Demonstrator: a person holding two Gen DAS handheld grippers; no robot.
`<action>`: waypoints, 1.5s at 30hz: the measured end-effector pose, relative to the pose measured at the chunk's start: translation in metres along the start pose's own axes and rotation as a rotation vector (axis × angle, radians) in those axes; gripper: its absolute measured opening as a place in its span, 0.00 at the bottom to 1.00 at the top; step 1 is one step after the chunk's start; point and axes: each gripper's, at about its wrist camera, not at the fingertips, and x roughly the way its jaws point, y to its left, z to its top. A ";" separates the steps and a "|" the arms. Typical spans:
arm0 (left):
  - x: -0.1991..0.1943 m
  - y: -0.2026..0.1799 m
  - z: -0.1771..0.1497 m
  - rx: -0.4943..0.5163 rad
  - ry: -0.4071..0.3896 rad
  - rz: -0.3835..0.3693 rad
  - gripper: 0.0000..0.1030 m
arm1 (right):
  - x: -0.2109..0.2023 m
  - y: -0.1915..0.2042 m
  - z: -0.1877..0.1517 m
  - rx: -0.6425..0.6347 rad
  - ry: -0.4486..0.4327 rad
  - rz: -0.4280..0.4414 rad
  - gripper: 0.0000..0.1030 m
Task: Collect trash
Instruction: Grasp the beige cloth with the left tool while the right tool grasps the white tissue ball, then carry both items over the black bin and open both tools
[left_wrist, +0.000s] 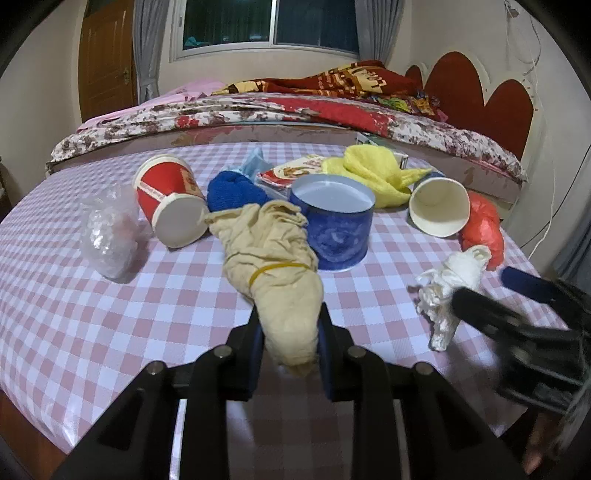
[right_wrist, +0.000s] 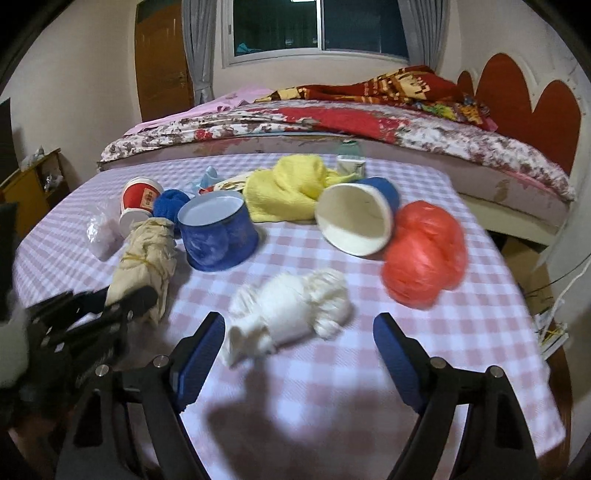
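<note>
A beige bundle (left_wrist: 269, 251) tied with a yellow rubber band lies on the pink checked table (left_wrist: 110, 332). My left gripper (left_wrist: 290, 314) is shut on its near end, pads pressing both sides. The right wrist view shows that same bundle (right_wrist: 147, 251) at the left with the left gripper (right_wrist: 122, 302) on it. A white crumpled wad (right_wrist: 291, 306) lies just ahead of my right gripper (right_wrist: 300, 321), which stands open with its fingers wide on either side and apart from the wad. The left wrist view has the wad (left_wrist: 450, 288) beside the right gripper (left_wrist: 491, 291).
A blue round tin (left_wrist: 332, 221), a tipped red paper cup (left_wrist: 170, 199), a tipped white-lined cup (left_wrist: 439, 206), a red plastic bag (right_wrist: 424, 251), a yellow cloth (left_wrist: 373, 173), a blue cloth (left_wrist: 232, 192) and a clear plastic bag (left_wrist: 107, 236) crowd the table's far half. A bed stands behind.
</note>
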 end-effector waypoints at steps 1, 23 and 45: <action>0.003 0.001 0.002 -0.002 0.001 -0.004 0.26 | 0.006 0.001 0.001 0.008 0.011 -0.002 0.82; -0.064 -0.092 -0.017 0.164 -0.074 -0.212 0.23 | -0.126 -0.088 -0.038 0.116 -0.136 -0.110 0.31; -0.096 -0.290 -0.113 0.492 0.107 -0.607 0.23 | -0.227 -0.257 -0.205 0.313 0.027 -0.286 0.33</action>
